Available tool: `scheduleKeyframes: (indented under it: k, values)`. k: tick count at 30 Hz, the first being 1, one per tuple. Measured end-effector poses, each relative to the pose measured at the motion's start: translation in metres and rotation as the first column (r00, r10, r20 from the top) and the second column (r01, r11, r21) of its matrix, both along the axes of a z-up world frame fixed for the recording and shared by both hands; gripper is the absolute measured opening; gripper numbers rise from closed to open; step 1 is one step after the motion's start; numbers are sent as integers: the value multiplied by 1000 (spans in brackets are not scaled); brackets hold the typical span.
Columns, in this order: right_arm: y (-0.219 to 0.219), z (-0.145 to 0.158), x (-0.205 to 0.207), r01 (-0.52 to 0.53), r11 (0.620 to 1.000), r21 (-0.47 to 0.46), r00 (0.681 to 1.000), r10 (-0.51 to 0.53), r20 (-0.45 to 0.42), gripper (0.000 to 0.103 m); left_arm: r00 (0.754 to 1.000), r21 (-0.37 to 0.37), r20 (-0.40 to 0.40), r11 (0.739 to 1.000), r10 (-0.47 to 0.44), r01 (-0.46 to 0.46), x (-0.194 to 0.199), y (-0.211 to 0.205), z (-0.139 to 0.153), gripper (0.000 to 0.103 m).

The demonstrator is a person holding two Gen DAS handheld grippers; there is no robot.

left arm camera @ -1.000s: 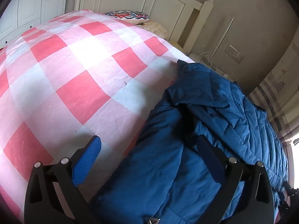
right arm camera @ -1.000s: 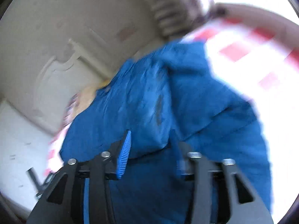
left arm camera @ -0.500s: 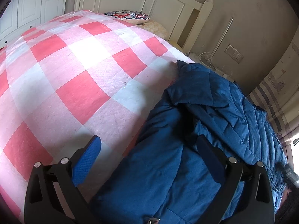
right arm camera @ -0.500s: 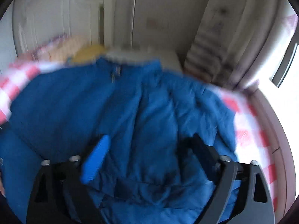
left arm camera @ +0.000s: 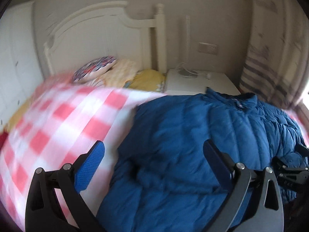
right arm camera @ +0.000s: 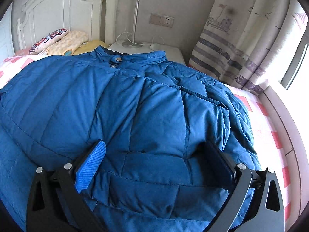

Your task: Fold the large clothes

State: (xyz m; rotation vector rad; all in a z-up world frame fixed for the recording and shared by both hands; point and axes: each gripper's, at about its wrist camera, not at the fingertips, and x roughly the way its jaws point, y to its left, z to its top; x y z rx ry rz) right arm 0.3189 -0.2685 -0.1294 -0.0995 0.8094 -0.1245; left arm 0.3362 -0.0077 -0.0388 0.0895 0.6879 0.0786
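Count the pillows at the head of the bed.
3: a floral-patterned pillow nearest the headboard, a cream pillow beside it, and a yellow pillow next to the nightstand. The blue jacket may hide more.

Jacket point(right arm camera: 135, 100) – quilted matt cloth; checked bedsheet point(left arm camera: 63, 116) – soft woven cloth.

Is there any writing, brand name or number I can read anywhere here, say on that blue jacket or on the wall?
No text can be read in either view.
Jacket: no label shows; its snap button may be embossed, but that is too small to read.
Wall socket: only plug holes, no lettering.
Curtain: printed boats and stripes, no words.
Pillow: a floral pattern only.
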Motion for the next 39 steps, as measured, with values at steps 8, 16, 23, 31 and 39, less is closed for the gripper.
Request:
scheduleKeyframes:
  k: [8, 16, 23, 31, 39]
  values:
    - [-1, 0, 0, -1, 1000, 2, 1000, 1, 0, 98, 995, 142, -80, 987, -60, 71, 46, -49, -11, 101]
    - [-1, 0, 0, -1, 1000, 4, 1000, 1, 0, 98, 970, 132, -212, 980, -115, 145, 60, -55, -68, 101]
    - [-1, 0, 0, 0, 1000, 3, 1000, 0, 0, 98, 974, 19, -175, 989, -144, 150, 57, -43, -47, 100]
    - [-2, 0, 0, 0, 1000, 5, 1000, 0, 1, 98, 958, 23, -266, 993, -105, 115, 110, -45, -57, 101]
    - [-16, 8, -8, -25, 990, 141, 999, 19, 43, 98, 971, -7, -175, 986, -163, 164, 96, -33, -42, 101]
